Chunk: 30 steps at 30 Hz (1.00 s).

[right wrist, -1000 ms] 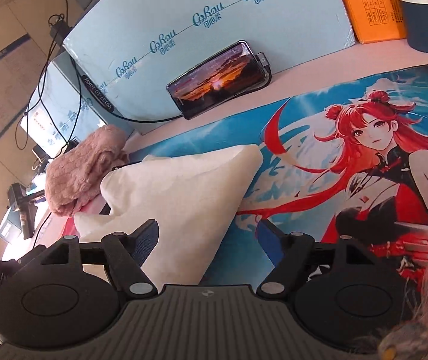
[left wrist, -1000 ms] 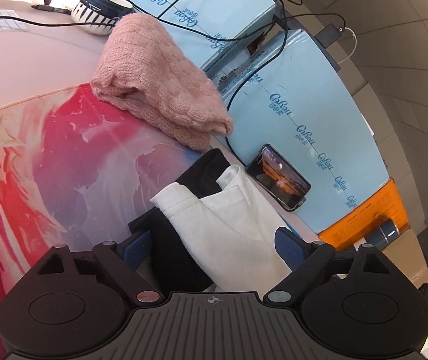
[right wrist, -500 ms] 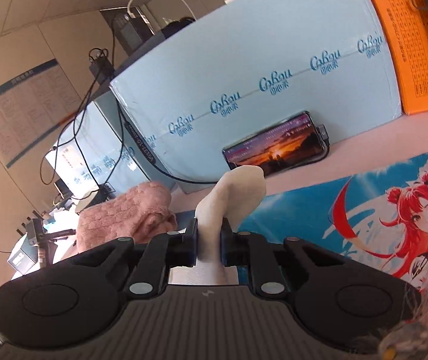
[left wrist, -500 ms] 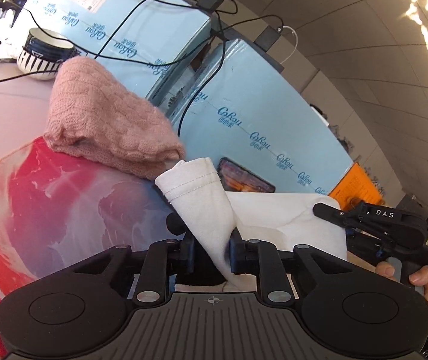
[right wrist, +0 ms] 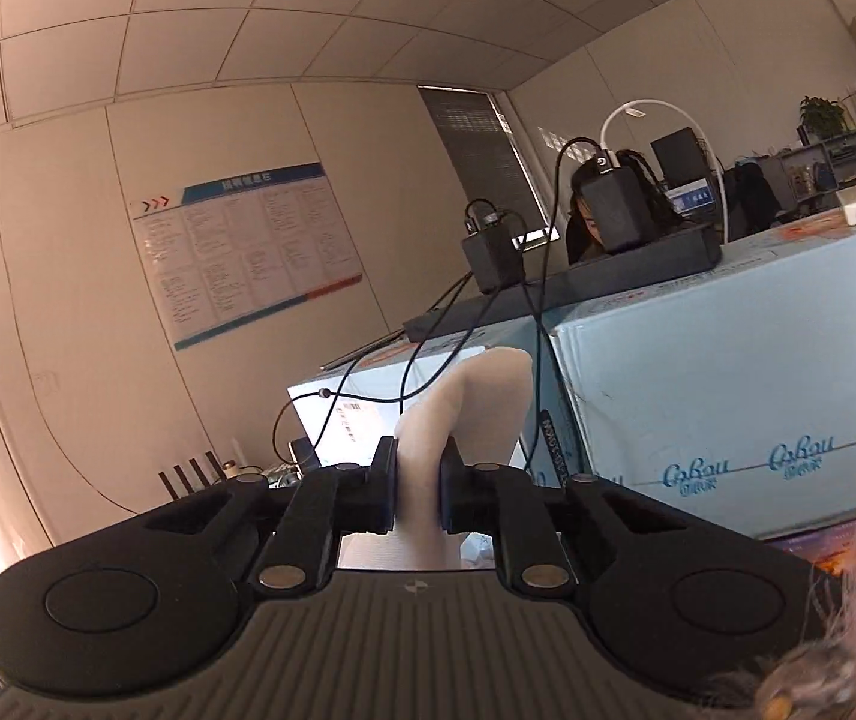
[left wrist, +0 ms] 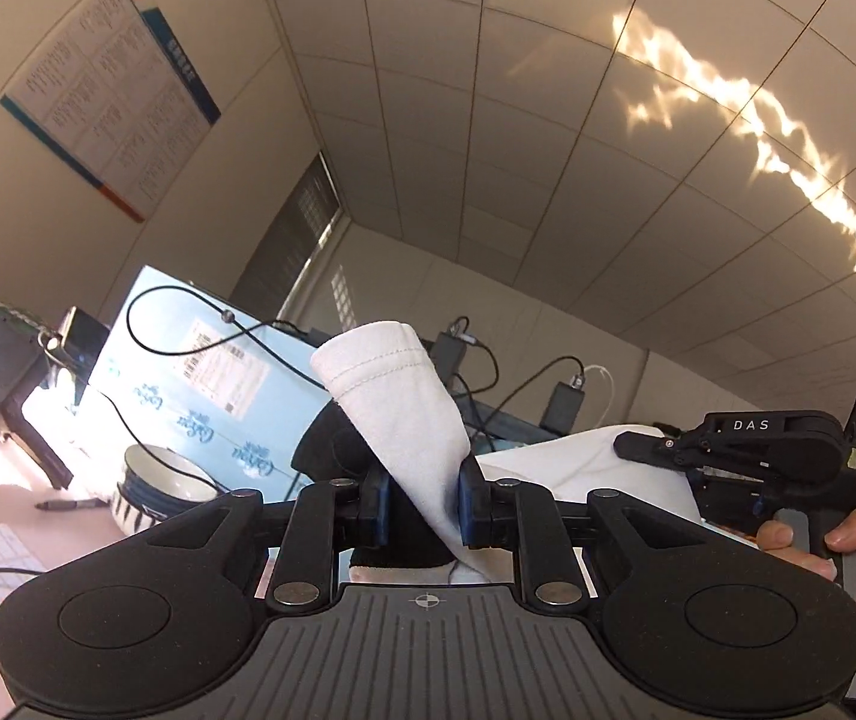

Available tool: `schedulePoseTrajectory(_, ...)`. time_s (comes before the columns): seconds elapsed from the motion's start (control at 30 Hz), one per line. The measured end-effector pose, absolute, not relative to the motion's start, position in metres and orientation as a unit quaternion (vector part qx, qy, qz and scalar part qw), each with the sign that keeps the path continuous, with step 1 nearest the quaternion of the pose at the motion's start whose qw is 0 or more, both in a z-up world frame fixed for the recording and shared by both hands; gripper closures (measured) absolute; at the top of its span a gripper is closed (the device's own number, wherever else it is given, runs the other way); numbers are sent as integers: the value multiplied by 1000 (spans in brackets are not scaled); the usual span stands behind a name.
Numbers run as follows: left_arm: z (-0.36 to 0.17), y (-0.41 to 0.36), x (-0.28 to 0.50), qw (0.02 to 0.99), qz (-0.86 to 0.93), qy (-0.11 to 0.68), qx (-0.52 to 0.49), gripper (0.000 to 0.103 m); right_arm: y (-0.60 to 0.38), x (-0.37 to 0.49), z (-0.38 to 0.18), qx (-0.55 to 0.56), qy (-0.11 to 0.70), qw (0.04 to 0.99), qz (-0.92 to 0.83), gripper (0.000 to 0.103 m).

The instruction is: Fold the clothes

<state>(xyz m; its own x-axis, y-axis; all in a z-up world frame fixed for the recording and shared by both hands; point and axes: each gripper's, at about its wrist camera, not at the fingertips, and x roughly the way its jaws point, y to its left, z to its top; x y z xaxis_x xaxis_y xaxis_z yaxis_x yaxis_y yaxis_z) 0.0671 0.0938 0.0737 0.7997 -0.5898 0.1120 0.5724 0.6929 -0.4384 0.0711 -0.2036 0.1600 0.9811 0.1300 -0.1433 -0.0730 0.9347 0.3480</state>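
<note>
Both hand-held grippers, left (left wrist: 422,501) and right (right wrist: 419,495), pinch the white cloth (left wrist: 404,414) at separate edges, raised above the blue box (right wrist: 727,396), probably to spread it for folding.

Background: light-blue cartons (right wrist: 727,396) printed with script logo; black power adapters (right wrist: 616,207) and cables (left wrist: 188,324) on top. Striped bowl (left wrist: 158,489) on desk, pen (left wrist: 68,504) just beside it. Wall chart (right wrist: 248,252) with blue header. Tiled ceiling (left wrist: 547,90) streaked with reflected light. Potted plant (right wrist: 820,114) far right.
</note>
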Motion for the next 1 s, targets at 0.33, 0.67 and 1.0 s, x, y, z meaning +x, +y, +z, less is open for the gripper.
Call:
schedulePoseTrajectory(0.33,30,67,127,934,-249,115,-230,83,-185,224,101,26,208,978,14,91)
schedulePoseTrajectory(0.67,10,66,141,952,-178,163,-188,24,-195,226,46,17,229,971,-61,54)
schedulePoseTrajectory(1.0,24,84,111,953,-181,110,-218,0,-183,135,48,67,186,977,-82,11)
